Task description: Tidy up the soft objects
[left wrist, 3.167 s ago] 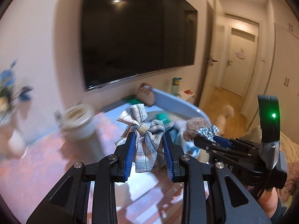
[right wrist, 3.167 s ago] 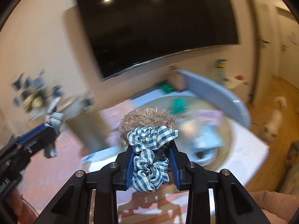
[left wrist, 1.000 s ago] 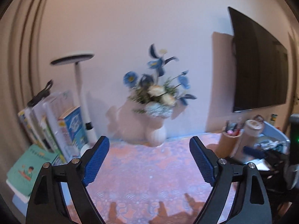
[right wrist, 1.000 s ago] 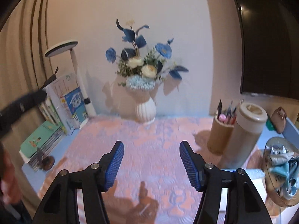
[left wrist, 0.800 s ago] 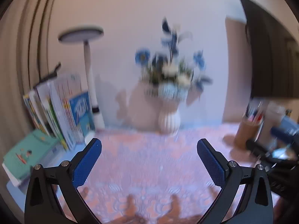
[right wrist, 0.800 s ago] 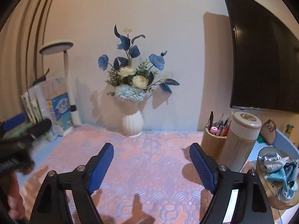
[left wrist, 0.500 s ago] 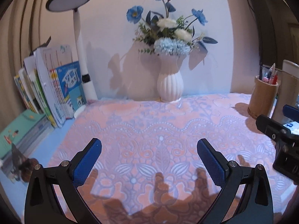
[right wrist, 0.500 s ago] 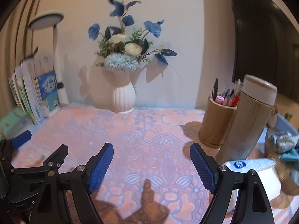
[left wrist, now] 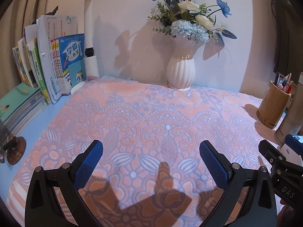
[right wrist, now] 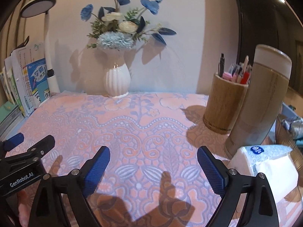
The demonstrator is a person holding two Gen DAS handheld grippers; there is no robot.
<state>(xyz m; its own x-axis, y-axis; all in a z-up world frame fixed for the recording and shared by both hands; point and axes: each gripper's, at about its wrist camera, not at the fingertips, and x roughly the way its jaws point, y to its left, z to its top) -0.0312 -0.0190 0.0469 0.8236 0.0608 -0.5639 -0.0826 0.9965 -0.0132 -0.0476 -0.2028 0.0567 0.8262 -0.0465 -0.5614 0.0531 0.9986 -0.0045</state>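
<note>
Both tongs, the left tongs (left wrist: pixel 150 161) and right tongs (right wrist: pixel 153 167), are hovering spread and empty over the patterned cloth (left wrist: pixel 151 117), so you are looking between pickups, with soft fabric pieces (right wrist: pixel 293 126) bunched in the basket (right wrist: pixel 284 132) far right.

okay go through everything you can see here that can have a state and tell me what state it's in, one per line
left gripper: open, empty, above the cloth.
right gripper: open, empty, above the cloth.
patterned cloth: spread flat on the desk.
vase: upright, holding flowers.
pen holder: upright, full of pens.
tall cylinder: upright, lid on.
books: standing on edge against the wall.
tissue pack: lying flat.
basket: holding fabric items.
</note>
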